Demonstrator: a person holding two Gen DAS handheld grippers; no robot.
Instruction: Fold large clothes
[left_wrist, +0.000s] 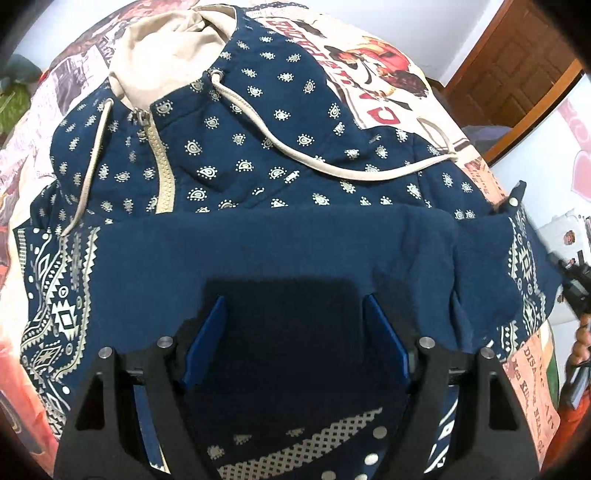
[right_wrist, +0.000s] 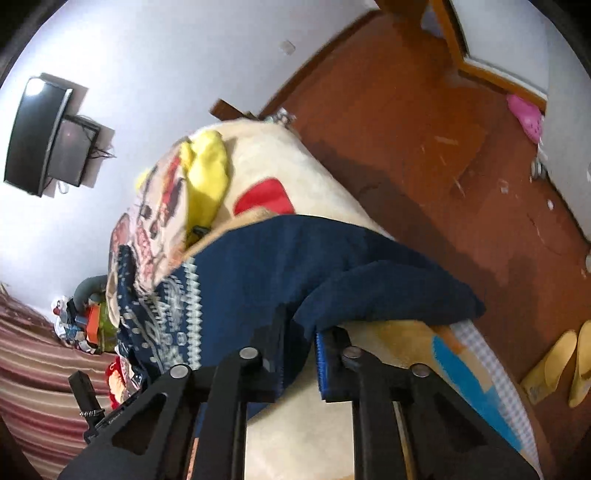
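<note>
Hoodie (left_wrist: 280, 155) on bedspread (left_wrist: 388, 74), left tongs (left_wrist: 295, 332) wide open – right tongs (right_wrist: 301, 354) pinching its hem

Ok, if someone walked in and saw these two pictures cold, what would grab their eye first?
First, the navy paisley-print zip hoodie with a beige hood, spread across the cartoon-print bedspread, its lower part folded up to show the plain navy inside. Next, the left tongs standing open over that fold. In the right wrist view, the right tongs are shut on a plain navy edge of the hoodie, with a bright yellow cloth further up the bed.

hoodie (left_wrist: 280, 155) hem cut off, slippers (right_wrist: 561, 365) blurred
</note>
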